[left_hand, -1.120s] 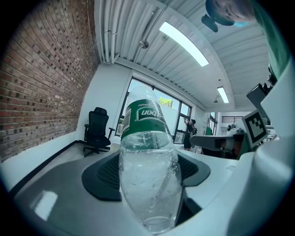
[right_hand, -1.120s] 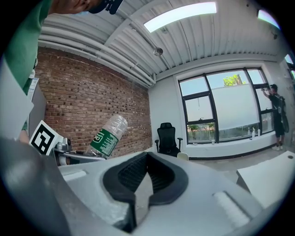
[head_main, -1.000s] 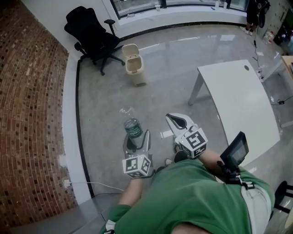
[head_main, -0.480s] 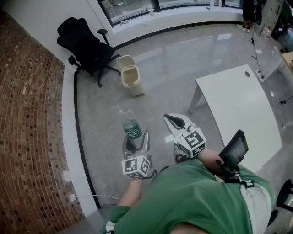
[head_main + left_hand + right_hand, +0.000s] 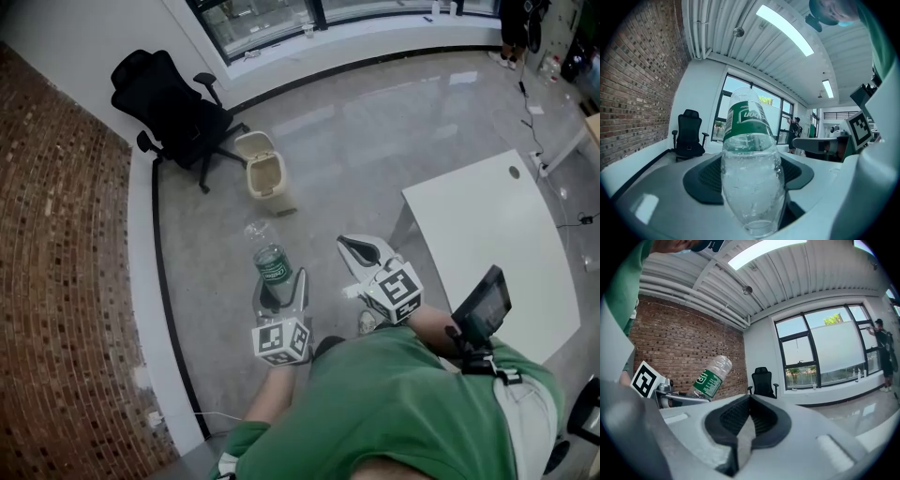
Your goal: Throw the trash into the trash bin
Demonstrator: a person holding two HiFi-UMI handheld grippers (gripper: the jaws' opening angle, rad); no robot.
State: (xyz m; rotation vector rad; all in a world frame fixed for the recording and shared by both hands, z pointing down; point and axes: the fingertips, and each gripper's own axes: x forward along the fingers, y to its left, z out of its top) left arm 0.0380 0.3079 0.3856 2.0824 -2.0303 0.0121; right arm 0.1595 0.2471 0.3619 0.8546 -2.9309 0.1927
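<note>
A clear plastic bottle [image 5: 271, 264] with a green label sticks up from my left gripper [image 5: 281, 284], which is shut on its lower body. In the left gripper view the bottle [image 5: 750, 178] fills the middle between the dark pads. My right gripper [image 5: 362, 248] is level with the left one and a little to its right. Its jaws [image 5: 749, 401] are pressed together on a thin white paper scrap [image 5: 738, 446], which also shows beside the gripper as a white scrap [image 5: 352, 291]. The beige trash bin [image 5: 262, 169] stands on the floor ahead, lid up, well beyond both grippers.
A black office chair [image 5: 173, 112] stands just left of the bin by the brick wall [image 5: 56, 281]. A white table [image 5: 506, 253] is on the right. Windows run along the far wall, and a person [image 5: 514, 14] stands at the far right.
The bin and chair have slid lower in the head view and the bin looks a little nearer. Both grippers keep their holds and their places in front of the person.
</note>
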